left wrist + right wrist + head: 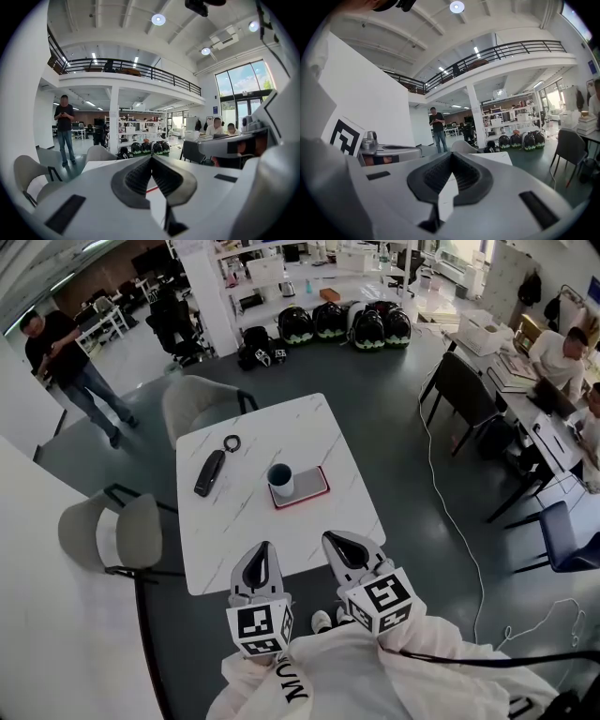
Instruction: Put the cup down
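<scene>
1. Locate cup (280, 479) upright on the left end of a red-rimmed tray (311, 486), near the middle of the table (281, 423). Mouth up, long axis vertical.
2. Read left claw (262, 554) as closed: jaws together, nothing between.
3. Read right claw (339, 545) likewise: pads meeting at the tips, empty.
4. Note both claws at the near edge of the table, side by side, pointing across it and well apart from cup.
5. Take bearing: cup ahead, between the two claw lines, closer to the left one. Judge left claw marginally nearer.
6. Disregard remote (209, 472) and ring (232, 442), both left of cup and apart from it.
7. Judge task status: cup set down on tray, held by neither claw, no placing left to do.
8. For any regrasp, open jaws first and approach level from the near side. Handle position not discernible.
</scene>
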Demonstrator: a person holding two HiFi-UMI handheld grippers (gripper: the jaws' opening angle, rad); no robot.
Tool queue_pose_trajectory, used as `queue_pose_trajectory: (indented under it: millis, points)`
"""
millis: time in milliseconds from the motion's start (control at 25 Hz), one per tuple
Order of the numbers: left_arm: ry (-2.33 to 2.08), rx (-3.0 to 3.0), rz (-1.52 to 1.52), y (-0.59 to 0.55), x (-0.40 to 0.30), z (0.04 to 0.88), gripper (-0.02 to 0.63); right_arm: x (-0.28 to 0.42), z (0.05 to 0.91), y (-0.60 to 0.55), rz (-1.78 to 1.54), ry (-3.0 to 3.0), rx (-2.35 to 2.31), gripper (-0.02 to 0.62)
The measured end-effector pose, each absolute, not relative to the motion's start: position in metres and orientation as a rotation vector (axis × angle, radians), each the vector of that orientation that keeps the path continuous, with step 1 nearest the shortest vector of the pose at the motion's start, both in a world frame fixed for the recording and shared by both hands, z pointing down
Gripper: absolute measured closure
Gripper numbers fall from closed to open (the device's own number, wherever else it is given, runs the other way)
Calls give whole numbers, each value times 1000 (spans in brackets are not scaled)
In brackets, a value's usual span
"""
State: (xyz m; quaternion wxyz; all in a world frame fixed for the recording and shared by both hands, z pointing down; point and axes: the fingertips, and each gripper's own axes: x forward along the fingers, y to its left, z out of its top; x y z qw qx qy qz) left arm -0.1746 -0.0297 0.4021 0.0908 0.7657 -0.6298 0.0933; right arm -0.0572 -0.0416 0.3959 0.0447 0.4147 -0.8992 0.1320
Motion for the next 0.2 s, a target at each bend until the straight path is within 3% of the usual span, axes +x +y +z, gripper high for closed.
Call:
queue_pose_trajectory:
  millis: [200]
  points:
    - [-1880,2280,284,-31,-176,403,597,-59,394,-44,383,-2759,1267,591]
